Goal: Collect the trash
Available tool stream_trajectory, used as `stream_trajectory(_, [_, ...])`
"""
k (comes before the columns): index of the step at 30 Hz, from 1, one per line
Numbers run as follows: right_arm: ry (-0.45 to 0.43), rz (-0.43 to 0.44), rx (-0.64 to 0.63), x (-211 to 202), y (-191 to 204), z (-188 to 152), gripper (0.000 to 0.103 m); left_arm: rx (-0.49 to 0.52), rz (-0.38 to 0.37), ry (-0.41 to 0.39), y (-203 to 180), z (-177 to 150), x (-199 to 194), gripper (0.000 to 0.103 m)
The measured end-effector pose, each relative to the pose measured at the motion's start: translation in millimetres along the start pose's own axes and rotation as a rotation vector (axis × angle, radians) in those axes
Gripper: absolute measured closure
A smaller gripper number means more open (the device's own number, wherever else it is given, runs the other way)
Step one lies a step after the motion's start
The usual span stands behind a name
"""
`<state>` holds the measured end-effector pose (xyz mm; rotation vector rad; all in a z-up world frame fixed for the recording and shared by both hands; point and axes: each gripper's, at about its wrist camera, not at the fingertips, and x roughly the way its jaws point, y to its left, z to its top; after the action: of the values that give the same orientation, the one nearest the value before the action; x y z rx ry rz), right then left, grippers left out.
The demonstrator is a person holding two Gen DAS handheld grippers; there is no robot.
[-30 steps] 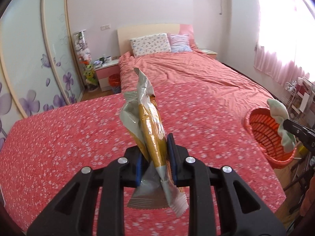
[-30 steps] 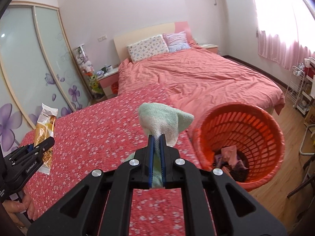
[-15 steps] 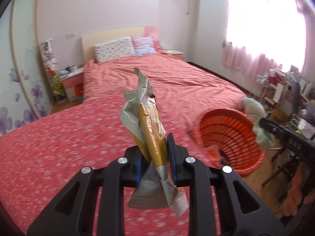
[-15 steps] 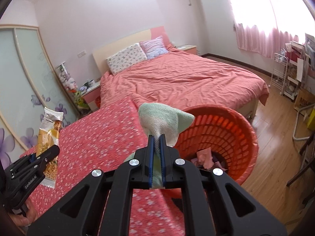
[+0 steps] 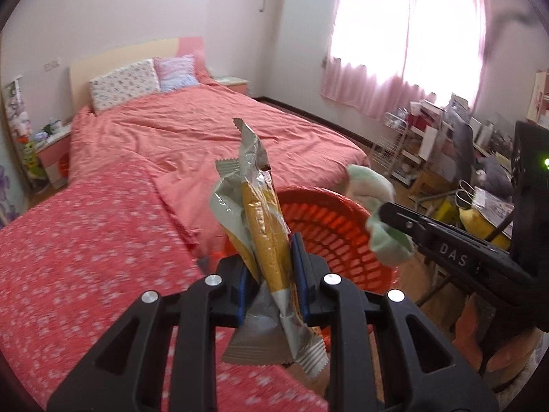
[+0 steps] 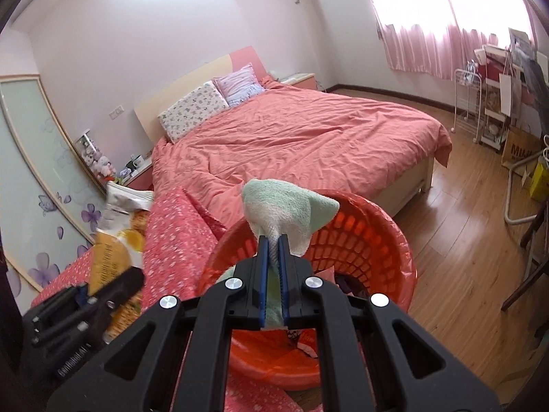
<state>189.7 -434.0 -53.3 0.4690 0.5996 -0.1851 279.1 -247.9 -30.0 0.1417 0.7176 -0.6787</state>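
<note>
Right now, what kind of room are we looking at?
A bedroom, most likely in a home: a large bed with pillows against a headboard, pink curtains over the window, and a wooden floor.

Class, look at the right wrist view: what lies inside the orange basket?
Inside the orange basket, crumpled pink and dark scraps show near the bottom. The right gripper and its green cloth hide the rest.

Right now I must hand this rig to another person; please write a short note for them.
Left gripper: shut on the snack wrapper, beside the orange basket.
Right gripper: shut on the green cloth, over the basket's rim.
Done: both pieces picked up and brought to the basket, which already holds some trash.
Left: open each gripper over the basket so both pieces drop in.
</note>
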Motion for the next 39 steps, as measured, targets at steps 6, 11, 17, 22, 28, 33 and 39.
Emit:
stream_trajectory(6, [0.035,0.038,0.044,19.5,-21.5,3.2,0.075,0.005,0.004,0.074,-11.9,-0.3,54.4,0.062])
stream_trajectory(11, [0.030,0.018,0.044,15.0,-24.1,-3.6,0.057,-0.028,0.050,0.112,4.6,-11.3,66.8,0.051])
stream_trajectory(17, [-0.037,-0.050,-0.048,-23.2,0.8,-18.5,0.042,-0.050,0.113,0.062,27.3,-27.2,17.4,0.042])
stream_trajectory(22, [-0.121,-0.069,-0.105,-69.5,21.9,-31.5,0.024,-0.072,0.178,-0.012,34.4,-47.8,-48.6,0.030])
stream_trajectory(28, [-0.261,-0.121,-0.176,-130.3,51.5,-57.2,0.002,-0.125,0.297,-0.128,40.2,-90.8,-143.3,0.009])
stream_trajectory(33, [-0.312,-0.171,-0.210,-168.4,71.0,-84.1,0.002,-0.146,0.431,-0.199,35.5,-125.1,-198.1,0.004])
stream_trajectory(39, [-0.316,-0.230,-0.251,-183.6,89.3,-121.8,0.002,-0.197,0.605,-0.249,32.5,-169.9,-242.8,0.004])
